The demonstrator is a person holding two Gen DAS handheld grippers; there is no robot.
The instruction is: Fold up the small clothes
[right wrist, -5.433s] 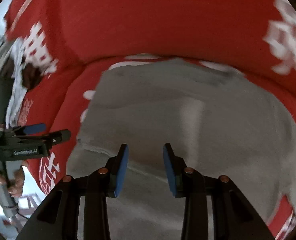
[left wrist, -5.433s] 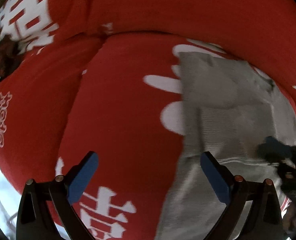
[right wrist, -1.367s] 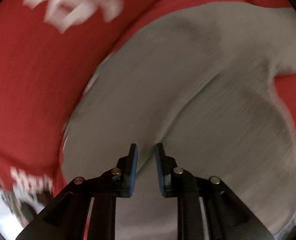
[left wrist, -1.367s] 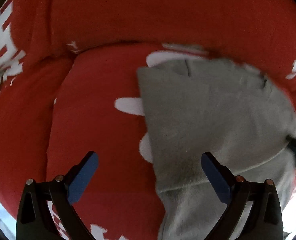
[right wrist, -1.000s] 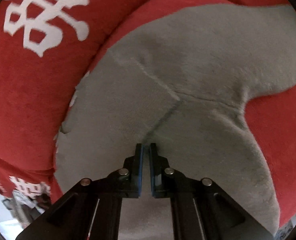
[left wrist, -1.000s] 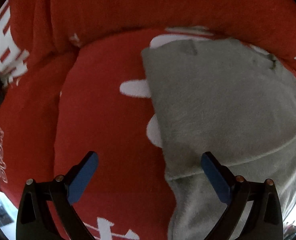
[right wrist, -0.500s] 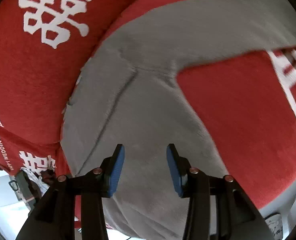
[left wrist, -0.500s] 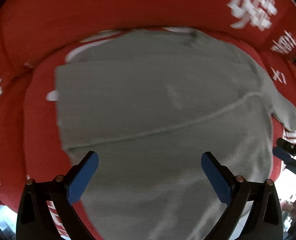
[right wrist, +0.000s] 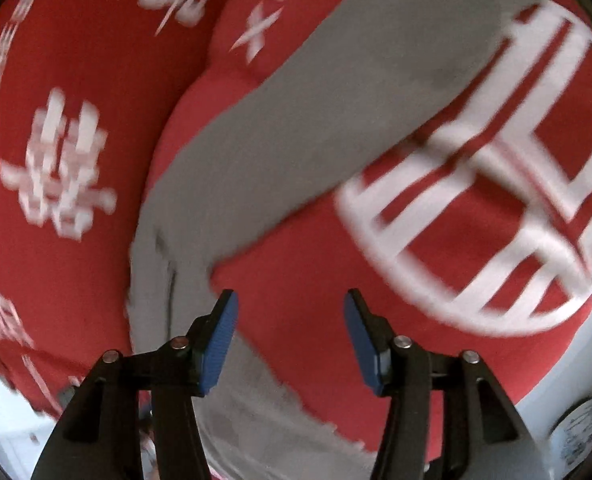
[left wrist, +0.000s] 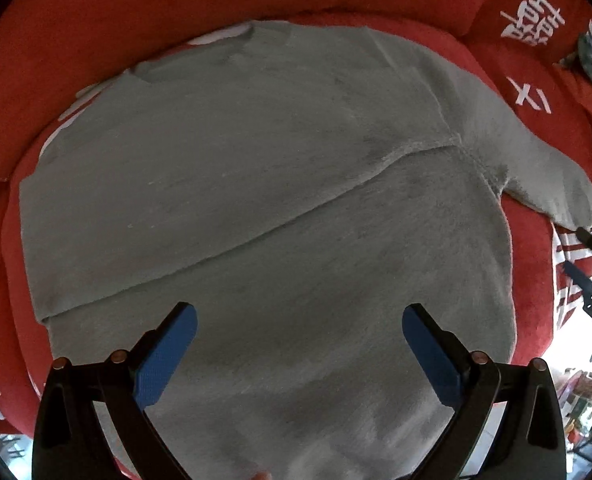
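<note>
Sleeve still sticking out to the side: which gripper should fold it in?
Right, probably. The right gripper hangs open with the sleeve stretching away just beside its left finger. The left gripper, also open, sits over the sweater body, with the sleeve off at its view's far right edge.

You're over a plain grey garment (left wrist: 256,184), soft matte grey with no print. Under it, the red cover (left wrist: 96,12) carries bold white characters and lattice motifs. Your gripper pads (left wrist: 164,352) are bright blue on black frames.
</note>
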